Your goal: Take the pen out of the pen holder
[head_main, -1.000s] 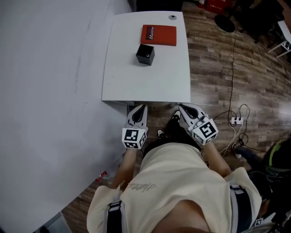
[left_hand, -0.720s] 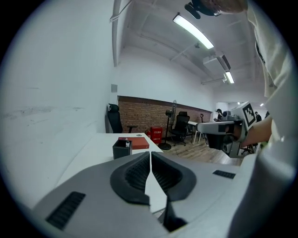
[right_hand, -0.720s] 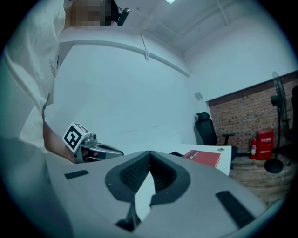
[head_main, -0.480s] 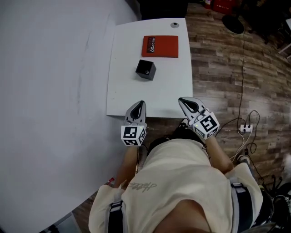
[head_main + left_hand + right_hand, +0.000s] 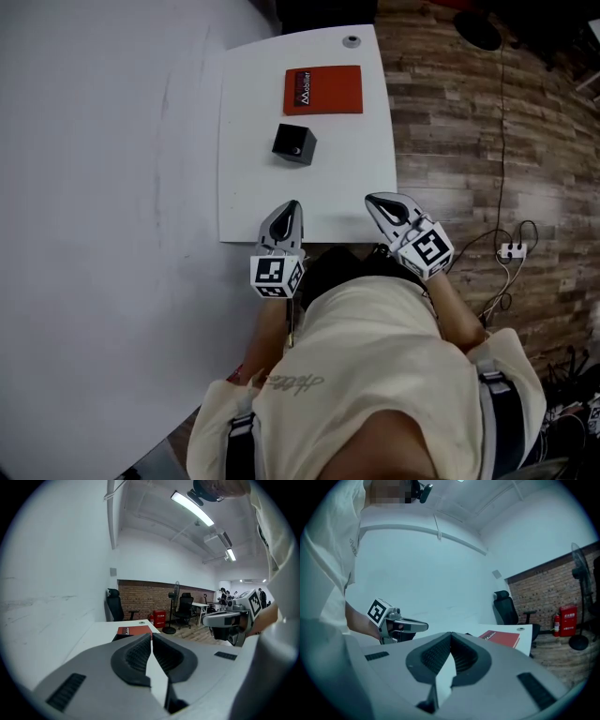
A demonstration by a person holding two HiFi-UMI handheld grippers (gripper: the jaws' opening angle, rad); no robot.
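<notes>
From the near desk [image 5: 246, 202] edge, with left claw [image 5: 291, 205] and right claw [image 5: 371, 199] both pressed together and empty, spread one, reach forward to the black pen holder [image 5: 294, 143] mid-desk before the red book [image 5: 323, 90], then draw the pen, too small to make out, straight up.

Pen holder [image 5: 294, 143] on table [image 5: 356, 159], book [image 5: 323, 90] just behind it

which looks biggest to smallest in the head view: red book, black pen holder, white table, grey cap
1. white table
2. red book
3. black pen holder
4. grey cap
No ties; the gaps are plain.
</notes>
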